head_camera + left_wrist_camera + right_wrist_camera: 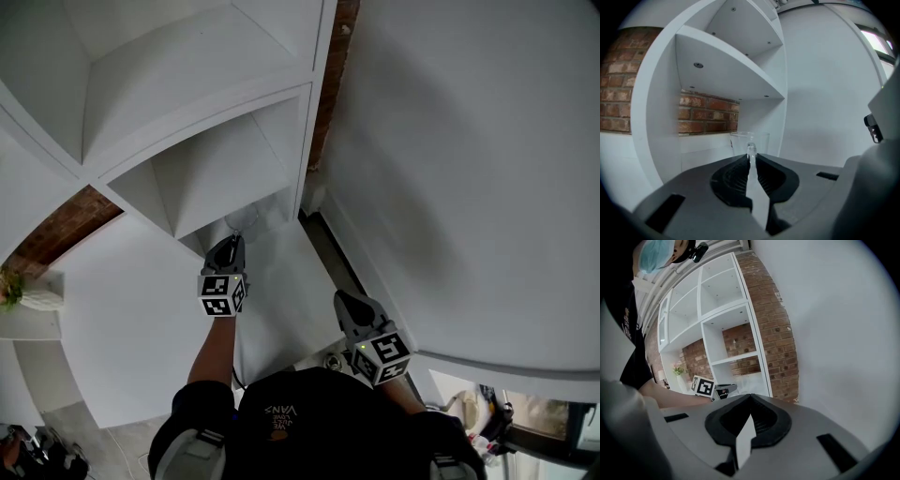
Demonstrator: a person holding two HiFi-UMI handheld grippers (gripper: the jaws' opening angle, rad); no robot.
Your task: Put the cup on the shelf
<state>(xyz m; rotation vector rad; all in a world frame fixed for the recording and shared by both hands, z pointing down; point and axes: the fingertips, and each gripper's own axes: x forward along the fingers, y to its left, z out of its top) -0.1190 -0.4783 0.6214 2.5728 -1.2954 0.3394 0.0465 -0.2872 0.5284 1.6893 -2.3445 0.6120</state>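
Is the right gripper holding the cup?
No, the right gripper is shut on nothing; the left gripper clamps the glass cup by its handle.

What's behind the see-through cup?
Behind the clear glass cup, gripped by its handle in the left gripper, is a white panel with a red brick wall above it. The gripper's dark jaws hide the cup's lower part and whatever is under it.

Soft, even light on the white shelf, mild shadows inside its compartments, strong fisheye curving with black corners around it.
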